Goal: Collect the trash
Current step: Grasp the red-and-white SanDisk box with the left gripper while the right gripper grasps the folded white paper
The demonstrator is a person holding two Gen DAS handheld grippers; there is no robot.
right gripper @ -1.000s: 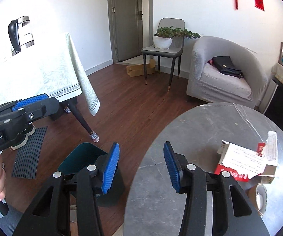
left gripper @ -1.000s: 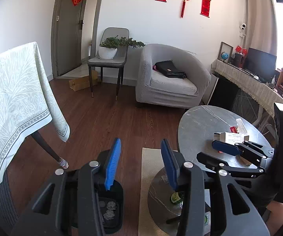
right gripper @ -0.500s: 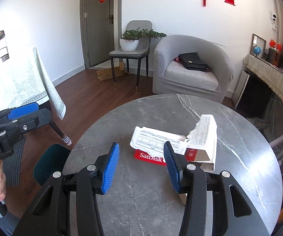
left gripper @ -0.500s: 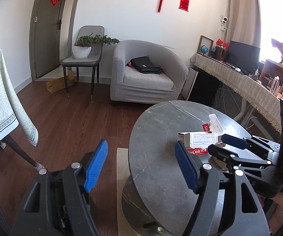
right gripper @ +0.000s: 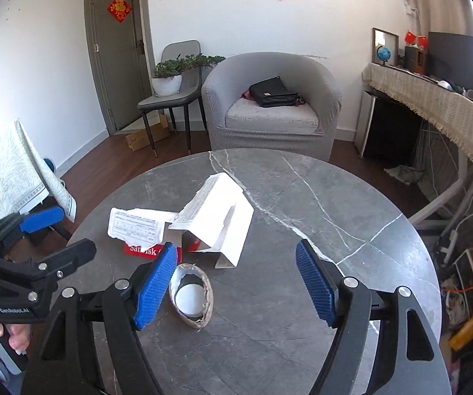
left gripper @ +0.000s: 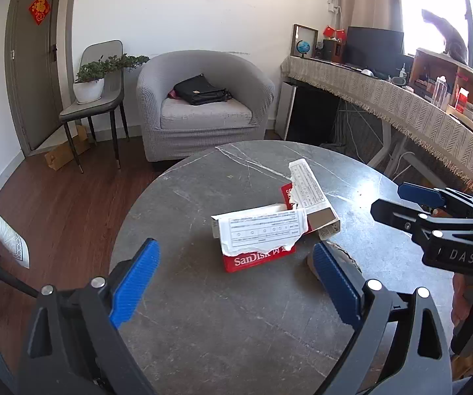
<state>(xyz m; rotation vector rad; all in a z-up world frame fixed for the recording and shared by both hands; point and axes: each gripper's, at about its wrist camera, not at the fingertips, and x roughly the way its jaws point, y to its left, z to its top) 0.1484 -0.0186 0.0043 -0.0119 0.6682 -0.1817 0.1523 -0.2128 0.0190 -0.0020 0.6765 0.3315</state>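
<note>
A torn red and white cardboard box [left gripper: 259, 230] lies on the round grey marble table [left gripper: 236, 335]. My left gripper [left gripper: 234, 279] hovers just short of it. Its jaws are opening wide and nothing is between them. The right gripper [right gripper: 236, 276] also hangs over the table [right gripper: 302, 197], jaws opening and empty. The box [right gripper: 216, 217] lies just beyond it. A flattened cardboard tape ring [right gripper: 192, 296] rests beside its left finger, untouched. Each wrist view shows the other gripper: the right gripper [left gripper: 401, 201] at the right edge, the left gripper [right gripper: 62, 233] at the left edge.
Behind the table stand a grey armchair [left gripper: 203, 105] with a black bag and a chair holding a potted plant [left gripper: 90, 82]. A cloth-covered sideboard [left gripper: 401, 108] runs along the right. A table with a pale cloth [right gripper: 6, 171] stands left over wooden floor.
Both grippers swung right from over the floor bin to above the round table. Both jaws spread wider. The torn box now lies straight ahead.
</note>
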